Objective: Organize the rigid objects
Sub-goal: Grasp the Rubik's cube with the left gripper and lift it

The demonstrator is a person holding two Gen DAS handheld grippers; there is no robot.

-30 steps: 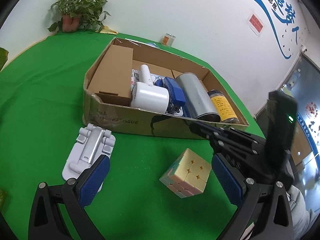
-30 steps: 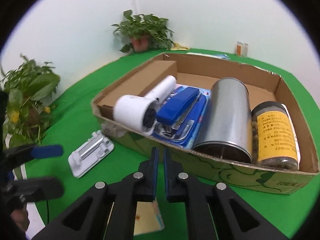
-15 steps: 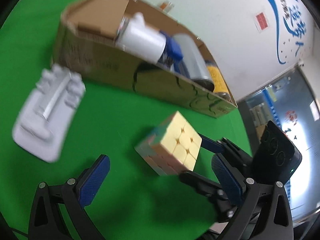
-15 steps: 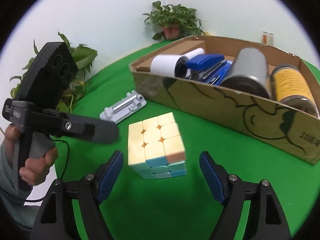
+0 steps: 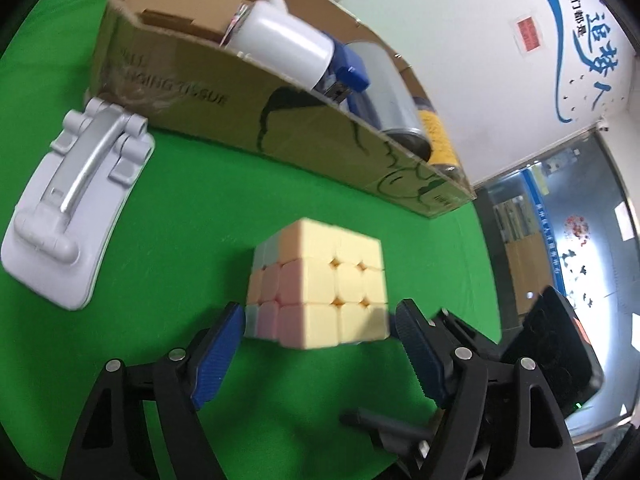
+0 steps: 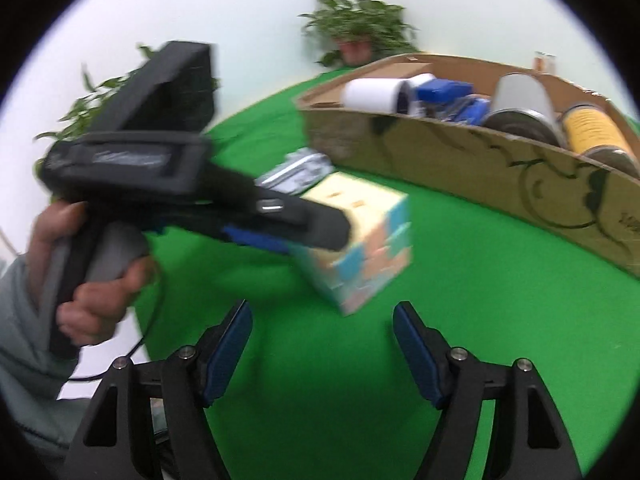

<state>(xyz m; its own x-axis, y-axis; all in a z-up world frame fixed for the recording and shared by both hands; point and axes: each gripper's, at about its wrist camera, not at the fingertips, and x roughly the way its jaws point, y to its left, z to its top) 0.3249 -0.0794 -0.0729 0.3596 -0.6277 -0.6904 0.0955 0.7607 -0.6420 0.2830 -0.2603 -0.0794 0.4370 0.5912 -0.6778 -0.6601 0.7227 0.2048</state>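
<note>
A pastel puzzle cube (image 5: pixel 320 284) sits between the blue pads of my left gripper (image 5: pixel 320 344), which is closed against its sides. In the right wrist view the cube (image 6: pixel 360 248) looks tilted and raised off the green cloth, with the left gripper (image 6: pixel 304 232) on it. My right gripper (image 6: pixel 322 344) is open and empty, just below the cube. A grey plastic clip-like holder (image 5: pixel 76 204) lies on the cloth to the left. The cardboard box (image 5: pixel 256 120) behind holds a white roller, a blue stapler, a metal can and a yellow-label jar.
Potted plants (image 6: pixel 356 36) stand at the table's far edge and left side. The box (image 6: pixel 480 164) takes up the far right of the right wrist view. The green cloth (image 6: pixel 480 300) covers the table.
My left gripper moved in and closed on the cube, which now looks lifted and tilted. My right gripper opened from shut a second ago and stays open near the cube.
</note>
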